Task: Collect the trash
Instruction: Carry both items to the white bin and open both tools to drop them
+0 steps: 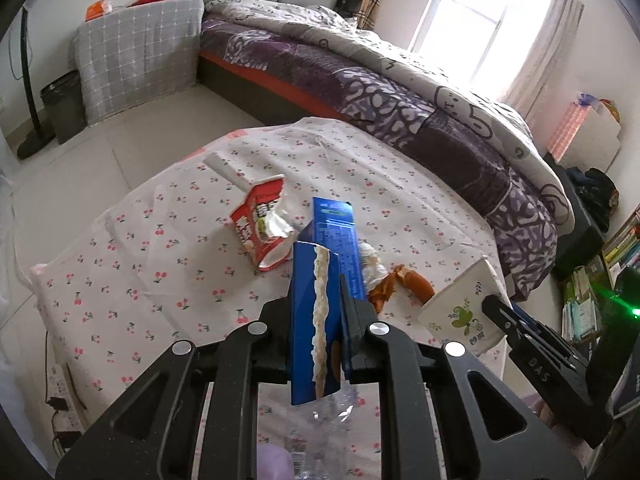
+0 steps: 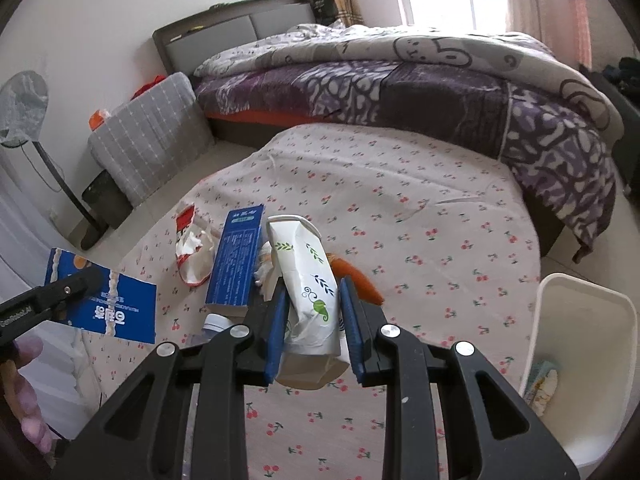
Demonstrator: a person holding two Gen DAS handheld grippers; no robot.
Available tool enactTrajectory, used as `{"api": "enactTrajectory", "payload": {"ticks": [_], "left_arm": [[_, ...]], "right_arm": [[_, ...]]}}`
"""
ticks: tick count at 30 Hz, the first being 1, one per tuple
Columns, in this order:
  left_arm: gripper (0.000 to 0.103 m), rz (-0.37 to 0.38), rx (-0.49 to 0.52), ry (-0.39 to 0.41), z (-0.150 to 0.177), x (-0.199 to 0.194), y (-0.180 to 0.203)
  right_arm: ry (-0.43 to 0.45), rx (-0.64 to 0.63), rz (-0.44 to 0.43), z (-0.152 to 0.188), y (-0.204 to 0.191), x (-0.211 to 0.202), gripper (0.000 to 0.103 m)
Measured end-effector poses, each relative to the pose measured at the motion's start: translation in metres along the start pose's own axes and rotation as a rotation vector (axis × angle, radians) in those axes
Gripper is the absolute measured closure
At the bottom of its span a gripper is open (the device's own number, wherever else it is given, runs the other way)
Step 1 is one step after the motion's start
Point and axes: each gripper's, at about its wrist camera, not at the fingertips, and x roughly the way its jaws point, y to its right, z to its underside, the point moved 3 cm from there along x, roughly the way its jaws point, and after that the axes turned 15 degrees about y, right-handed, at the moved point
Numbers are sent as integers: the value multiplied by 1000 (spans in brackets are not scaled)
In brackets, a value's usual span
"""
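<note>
- My left gripper is clenched on a torn blue carton piece, flat card pinched through its thickness, with a ragged white tear running down its face. It is light and stiff enough to hold its shape, so I judge the pinch secure.
- My right gripper has the paper cup between its blue pads, squeezed out of round. In the left wrist view the cup hangs clear of the table, so the grasp carries it.
- The cup is thin and soft. It crumples rather than resists, so I judge a hold across the body near the rim as good as any; it will not slip so much as fold.
- The white bin stands at the table's right edge, near the right gripper and lower than the cup, with some rubbish already inside.
- On the cherry-print tablecloth remain a long blue box, a torn red carton, a crumpled tissue, an orange wrapper and a clear plastic bottle just below the left gripper.
- The blue box is rigid and best taken across its narrow sides; the tissue and wrapper are soft and light.
</note>
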Motion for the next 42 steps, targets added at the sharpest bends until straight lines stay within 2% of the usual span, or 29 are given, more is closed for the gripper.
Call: {"api": "enactTrajectory", "payload": {"ticks": [11,24,36,42], "left_arm": [[87,61,30,-4,5,8,40],[87,124,75,-36,21,19,88],[87,216,132,-63,41,19,153],[87,293,152,-81,51,14,201]], "right_arm": [[54,39,59,-13,43,-32,76],[116,112,181,-24,114,-79,76],[152,186,299,-22,181,-126,76],[176,232,345,-20,212,-150,74]]}}
